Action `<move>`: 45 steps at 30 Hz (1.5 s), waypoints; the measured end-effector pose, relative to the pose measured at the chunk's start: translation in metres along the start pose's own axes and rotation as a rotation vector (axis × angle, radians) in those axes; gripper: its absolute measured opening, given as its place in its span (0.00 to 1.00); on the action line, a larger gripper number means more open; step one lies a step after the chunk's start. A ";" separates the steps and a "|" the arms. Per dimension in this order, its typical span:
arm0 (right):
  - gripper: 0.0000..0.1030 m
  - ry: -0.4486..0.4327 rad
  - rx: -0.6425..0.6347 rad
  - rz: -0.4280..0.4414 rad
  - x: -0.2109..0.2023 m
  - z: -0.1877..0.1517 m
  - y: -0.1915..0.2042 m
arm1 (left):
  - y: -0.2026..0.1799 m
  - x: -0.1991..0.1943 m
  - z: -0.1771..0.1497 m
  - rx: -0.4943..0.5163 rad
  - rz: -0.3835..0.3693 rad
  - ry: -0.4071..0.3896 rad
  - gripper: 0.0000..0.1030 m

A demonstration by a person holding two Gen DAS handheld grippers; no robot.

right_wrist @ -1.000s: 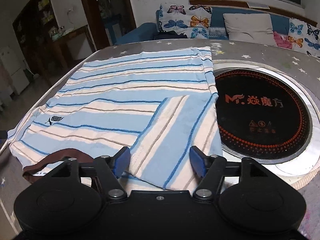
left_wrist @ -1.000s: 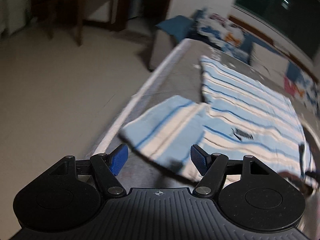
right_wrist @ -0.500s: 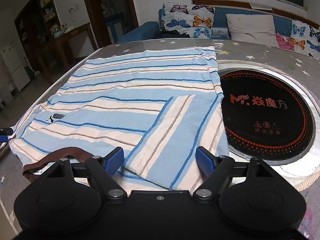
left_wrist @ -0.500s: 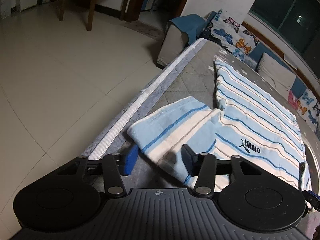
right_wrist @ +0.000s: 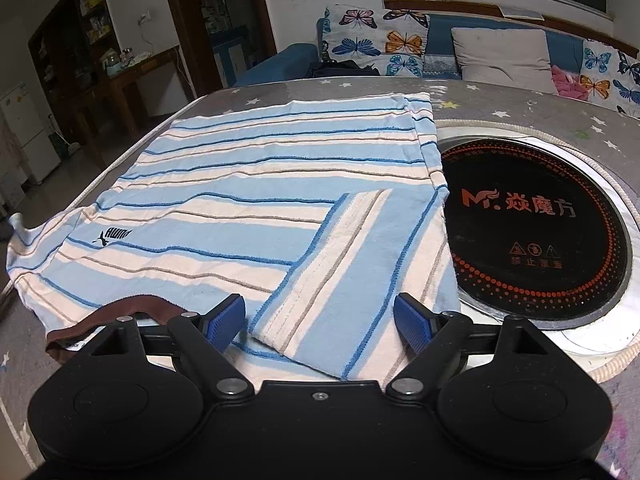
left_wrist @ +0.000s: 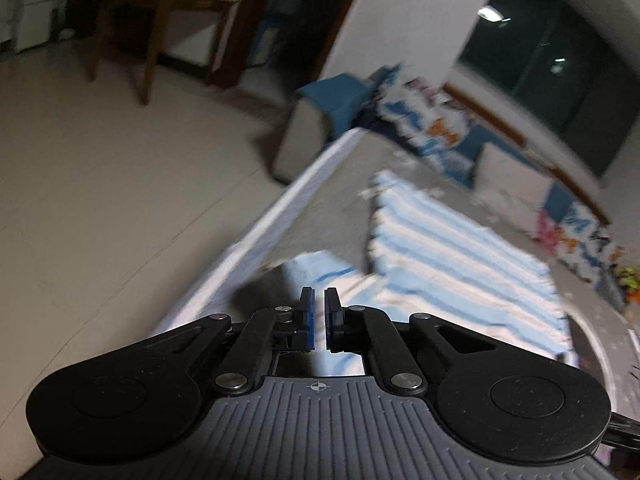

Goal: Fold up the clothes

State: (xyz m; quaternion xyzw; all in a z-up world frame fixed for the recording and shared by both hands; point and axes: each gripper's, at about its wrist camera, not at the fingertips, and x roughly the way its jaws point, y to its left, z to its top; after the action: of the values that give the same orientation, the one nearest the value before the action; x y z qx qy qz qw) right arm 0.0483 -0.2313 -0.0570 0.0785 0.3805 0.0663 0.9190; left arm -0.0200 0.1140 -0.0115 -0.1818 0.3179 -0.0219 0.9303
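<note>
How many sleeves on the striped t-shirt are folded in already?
1. The right sleeve is folded over the striped t-shirt, just ahead of the open right hand-held gripper. The left sleeve lies unfolded at the table edge by the left hand-held gripper.

Striped shirt [right_wrist: 256,184] beside round cooktop [right_wrist: 536,228]

The left gripper [left_wrist: 319,312] has its fingers nearly together (a narrow gap remains), while the right gripper [right_wrist: 320,316] gapes wide.

Blue-striped shirt [right_wrist: 248,184] flat, one sleeve folded in
</note>
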 end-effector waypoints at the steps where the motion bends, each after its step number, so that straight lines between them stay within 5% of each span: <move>1: 0.81 0.000 -0.001 0.000 0.000 0.000 0.000 | -0.006 -0.001 0.001 0.015 -0.026 -0.006 0.05; 5: 0.82 0.000 0.002 0.000 0.001 0.001 -0.002 | -0.034 0.000 -0.003 0.074 -0.116 0.000 0.05; 10: 0.82 0.002 0.000 0.005 0.001 0.001 0.000 | -0.029 0.003 -0.010 0.039 -0.010 0.009 0.07; 14: 0.83 0.002 -0.002 0.010 0.001 0.000 0.001 | 0.000 0.007 -0.012 -0.061 0.093 0.035 0.29; 16: 0.84 0.002 -0.003 0.010 0.002 0.000 0.001 | 0.017 0.007 -0.013 -0.126 0.137 0.038 0.32; 23: 0.86 0.004 -0.007 0.008 0.003 0.000 0.003 | 0.051 0.012 -0.008 -0.283 0.149 0.085 0.36; 34: 0.86 0.003 -0.009 0.008 0.004 0.000 0.002 | 0.071 0.011 -0.013 -0.386 0.185 0.110 0.37; 38: 0.86 0.002 -0.011 0.007 0.003 0.000 0.002 | 0.068 0.016 -0.013 -0.368 0.185 0.124 0.31; 40: 0.86 0.002 -0.011 0.007 0.003 0.000 0.002 | 0.067 0.019 -0.012 -0.355 0.182 0.130 0.13; 42: 0.86 0.001 -0.012 0.006 0.003 0.000 0.002 | 0.064 0.019 -0.011 -0.336 0.182 0.121 0.06; 45: 0.86 0.001 -0.012 0.005 0.004 0.000 0.002 | 0.056 0.013 -0.008 -0.310 0.154 0.081 0.04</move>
State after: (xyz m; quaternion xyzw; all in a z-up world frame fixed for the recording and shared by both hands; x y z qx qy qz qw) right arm 0.0506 -0.2285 -0.0590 0.0738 0.3805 0.0712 0.9191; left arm -0.0184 0.1617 -0.0448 -0.2974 0.3677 0.0913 0.8764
